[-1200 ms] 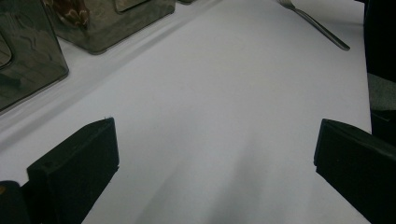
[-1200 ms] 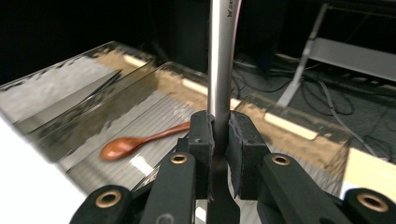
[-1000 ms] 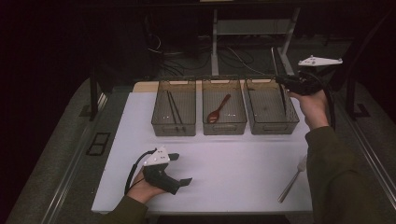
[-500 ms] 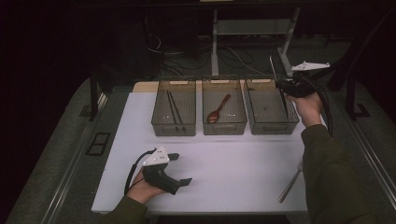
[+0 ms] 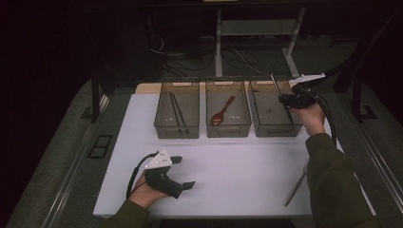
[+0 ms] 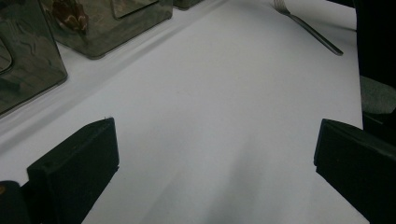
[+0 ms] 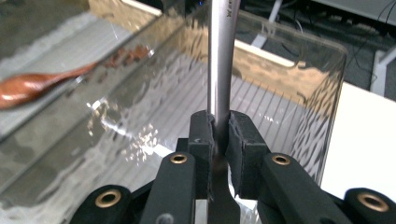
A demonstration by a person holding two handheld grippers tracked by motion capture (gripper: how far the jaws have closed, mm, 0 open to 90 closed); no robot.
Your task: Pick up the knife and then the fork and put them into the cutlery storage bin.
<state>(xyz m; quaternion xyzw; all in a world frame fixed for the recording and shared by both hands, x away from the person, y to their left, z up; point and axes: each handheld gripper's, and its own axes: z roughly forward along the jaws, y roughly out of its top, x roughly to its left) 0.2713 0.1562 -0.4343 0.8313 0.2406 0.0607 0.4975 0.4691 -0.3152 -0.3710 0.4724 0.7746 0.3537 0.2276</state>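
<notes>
My right gripper [image 5: 285, 99] is shut on the handle of a metal utensil [image 5: 274, 81] and hangs over the right-hand clear bin [image 5: 273, 126]. In the right gripper view the pads [image 7: 203, 135] pinch the steel handle [image 7: 220, 56], which rises straight up above the bin's ribbed floor [image 7: 261, 107]; its working end is hidden. Near the table's front left, my left gripper [image 5: 184, 172] rests on the white surface in a hand. Its jaws stand wide apart in the left gripper view [image 6: 215, 154], with bare table between them.
The middle bin [image 5: 228, 129] holds a wooden spoon [image 5: 222, 111] and the left bin [image 5: 177, 130] holds dark chopsticks [image 5: 175, 109]. A metal fork [image 5: 294, 187] lies near the table's front right corner beside the right sleeve. Cables and a table frame lie beyond.
The right hand has come down and slightly leftward with the utensil, closer to the right bin. The left hand and its gripper have stayed put.
</notes>
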